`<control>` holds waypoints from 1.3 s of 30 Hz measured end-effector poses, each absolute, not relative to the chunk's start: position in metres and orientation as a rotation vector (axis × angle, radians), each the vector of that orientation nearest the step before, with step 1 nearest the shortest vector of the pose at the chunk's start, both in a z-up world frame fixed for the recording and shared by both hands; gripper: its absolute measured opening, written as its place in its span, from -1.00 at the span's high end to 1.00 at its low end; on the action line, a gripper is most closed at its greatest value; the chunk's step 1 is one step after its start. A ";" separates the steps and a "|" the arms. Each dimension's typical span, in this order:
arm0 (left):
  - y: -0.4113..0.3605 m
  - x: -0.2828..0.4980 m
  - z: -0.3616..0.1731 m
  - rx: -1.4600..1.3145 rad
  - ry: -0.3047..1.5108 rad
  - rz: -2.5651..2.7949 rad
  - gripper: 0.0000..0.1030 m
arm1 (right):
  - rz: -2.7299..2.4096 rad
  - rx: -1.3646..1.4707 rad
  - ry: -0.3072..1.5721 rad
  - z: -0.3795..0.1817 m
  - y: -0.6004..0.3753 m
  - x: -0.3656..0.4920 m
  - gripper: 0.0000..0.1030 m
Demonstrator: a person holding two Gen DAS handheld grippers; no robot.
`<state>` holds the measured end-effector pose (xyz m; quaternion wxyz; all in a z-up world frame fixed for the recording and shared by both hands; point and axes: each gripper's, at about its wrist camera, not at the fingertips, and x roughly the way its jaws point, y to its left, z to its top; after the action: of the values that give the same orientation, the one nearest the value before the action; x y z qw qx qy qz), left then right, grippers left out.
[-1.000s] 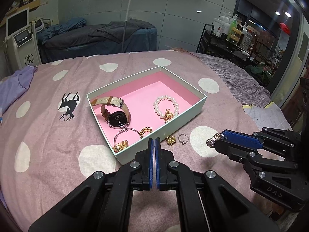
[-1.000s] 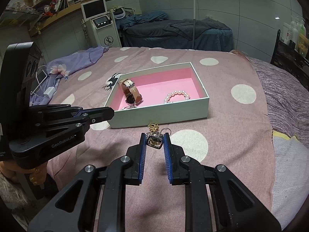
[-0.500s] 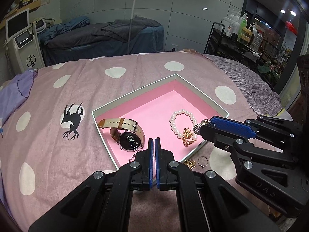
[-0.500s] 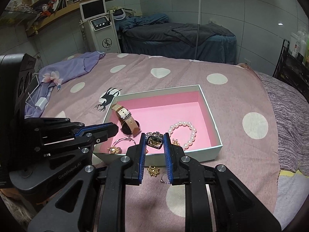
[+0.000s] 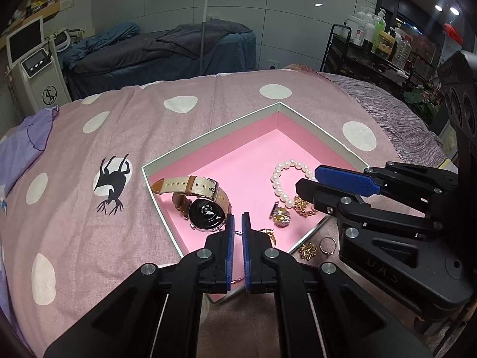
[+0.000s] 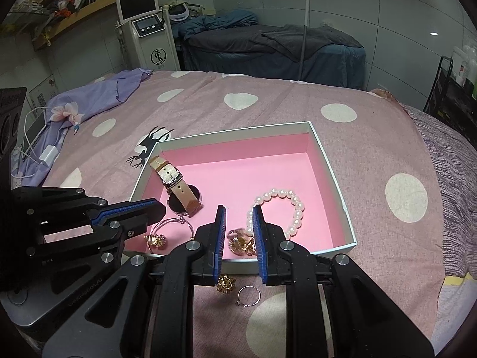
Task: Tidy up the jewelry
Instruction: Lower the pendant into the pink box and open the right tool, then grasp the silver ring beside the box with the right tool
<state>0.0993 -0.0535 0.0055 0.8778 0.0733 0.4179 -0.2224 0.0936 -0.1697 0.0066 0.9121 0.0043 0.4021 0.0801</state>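
A pale box with a pink floor [image 5: 316, 140] [image 6: 334, 173] lies on the bed. In it are a watch [image 5: 205, 208] [image 6: 179, 188], a pearl bracelet [image 5: 283, 179] [image 6: 286, 205], a gold bangle [image 6: 173, 223] and a sparkly charm [image 5: 281, 216] [image 6: 238, 238] lying loose on the floor. My right gripper [image 6: 238, 235] [image 5: 307, 182] is open and empty just above that charm. My left gripper [image 5: 238, 232] [image 6: 158, 208] is shut and empty over the box's near corner. A gold flower piece [image 5: 308, 250] [image 6: 226, 283] and a ring [image 5: 328, 244] [image 6: 249, 296] lie on the bedspread outside the box.
The pink polka-dot bedspread [image 5: 119, 137] [image 6: 372, 149] surrounds the box. A purple garment [image 6: 98, 95], a charger and cable [image 6: 44, 155] lie at the left. A treatment machine [image 6: 149, 41], another bed [image 6: 268, 47] and a bottle rack [image 5: 378, 44] stand behind.
My right gripper moved over the box, opened and let go of the sparkly charm, which now lies on the pink floor. The left gripper has stayed shut, drifting closer over the box.
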 end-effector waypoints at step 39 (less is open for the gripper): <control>-0.015 0.017 -0.034 0.053 0.930 -0.409 -0.06 | 0.135 -0.090 0.906 -0.038 -0.174 0.025 0.02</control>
<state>0.0173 -0.0149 -0.0340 0.8734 0.0252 0.4453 -0.1958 0.0250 -0.1741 -0.0381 0.8959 -0.0436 0.4373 0.0652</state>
